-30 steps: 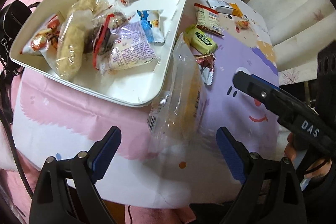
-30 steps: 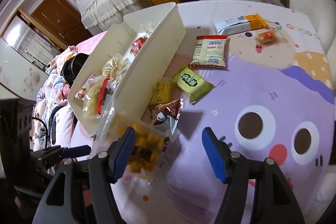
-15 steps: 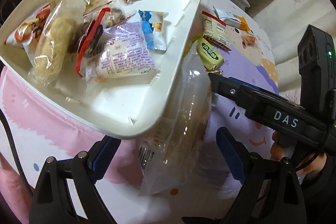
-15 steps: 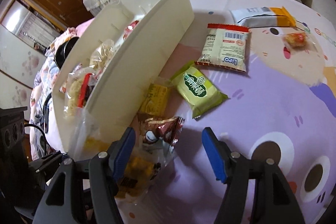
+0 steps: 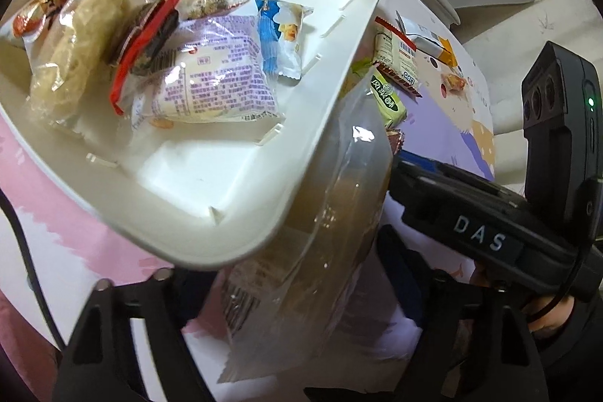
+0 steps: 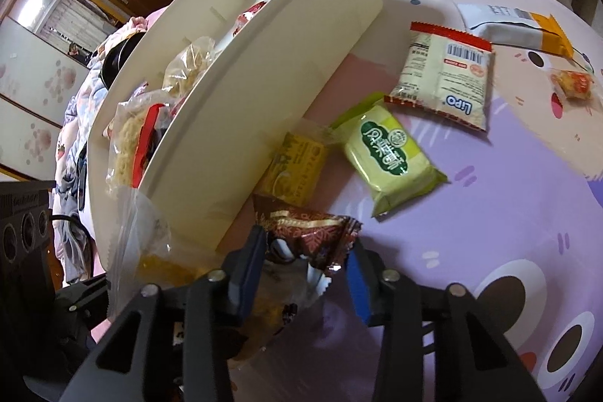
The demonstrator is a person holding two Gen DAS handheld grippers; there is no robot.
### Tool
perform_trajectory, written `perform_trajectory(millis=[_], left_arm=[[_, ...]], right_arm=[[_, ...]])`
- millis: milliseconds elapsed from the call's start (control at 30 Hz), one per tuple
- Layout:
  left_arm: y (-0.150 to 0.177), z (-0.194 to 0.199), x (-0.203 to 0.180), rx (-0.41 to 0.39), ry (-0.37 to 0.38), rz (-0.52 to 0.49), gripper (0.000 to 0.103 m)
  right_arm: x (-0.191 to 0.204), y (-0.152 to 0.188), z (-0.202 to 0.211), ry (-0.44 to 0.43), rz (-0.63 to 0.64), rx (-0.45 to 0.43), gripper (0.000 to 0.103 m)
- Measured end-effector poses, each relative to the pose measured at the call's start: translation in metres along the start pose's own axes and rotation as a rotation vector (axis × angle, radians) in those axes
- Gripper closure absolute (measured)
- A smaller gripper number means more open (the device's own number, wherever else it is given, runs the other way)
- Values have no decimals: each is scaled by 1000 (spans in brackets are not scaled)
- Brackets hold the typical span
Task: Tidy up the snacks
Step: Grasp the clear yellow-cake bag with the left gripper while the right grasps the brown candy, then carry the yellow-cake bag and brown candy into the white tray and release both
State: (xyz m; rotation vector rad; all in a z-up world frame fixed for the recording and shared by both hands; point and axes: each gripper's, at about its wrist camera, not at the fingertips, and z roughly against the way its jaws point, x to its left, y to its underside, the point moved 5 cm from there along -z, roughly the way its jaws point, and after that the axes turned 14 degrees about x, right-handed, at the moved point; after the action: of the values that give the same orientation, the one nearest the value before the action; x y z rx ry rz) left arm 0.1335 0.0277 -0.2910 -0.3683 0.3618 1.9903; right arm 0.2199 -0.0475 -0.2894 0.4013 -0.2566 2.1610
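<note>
We see the left gripper (image 5: pixel 297 292) closing around a clear bag (image 5: pixel 320 251) that leans on the tray (image 5: pixel 211 243) corner; whether its pads press we cannot tell, they are hidden. The right gripper (image 6: pixel 305 274) has been closing on a brown packet (image 6: pixel 312 236), and contact is unclear. Beyond lie a yellow packet (image 6: pixel 297 172), a green packet (image 6: pixel 388 153) and a Lipo packet (image 6: pixel 448 78), with free purple cloth (image 6: pixel 508 198) to the right.

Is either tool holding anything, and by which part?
Both jaws have just been closing: right tool around the brown packet's near end, left tool around the clear bag's bottom; contact cannot be told.
</note>
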Motion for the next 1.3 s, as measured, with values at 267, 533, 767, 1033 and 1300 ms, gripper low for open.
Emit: perform_trajectory(millis=[267,533,767,1033,1300], left_arm=[[-1,-5,-3,2,55,30,53],[3,-2,-10,9,18,20,57],[18,2,-13,19,15,30,60],[40,20,-20,15,-35,-10,61],[58,57,-30,-3,-37,-113,61]], right_arm=[[2,-2,2,-16,-6,-18,75],[8,1,11,-2,26,-48,81],[8,7,26,7,18,-83,81],[5,23,44,7,-17,-112,81],[14,41,70,4,-35,-148,81]])
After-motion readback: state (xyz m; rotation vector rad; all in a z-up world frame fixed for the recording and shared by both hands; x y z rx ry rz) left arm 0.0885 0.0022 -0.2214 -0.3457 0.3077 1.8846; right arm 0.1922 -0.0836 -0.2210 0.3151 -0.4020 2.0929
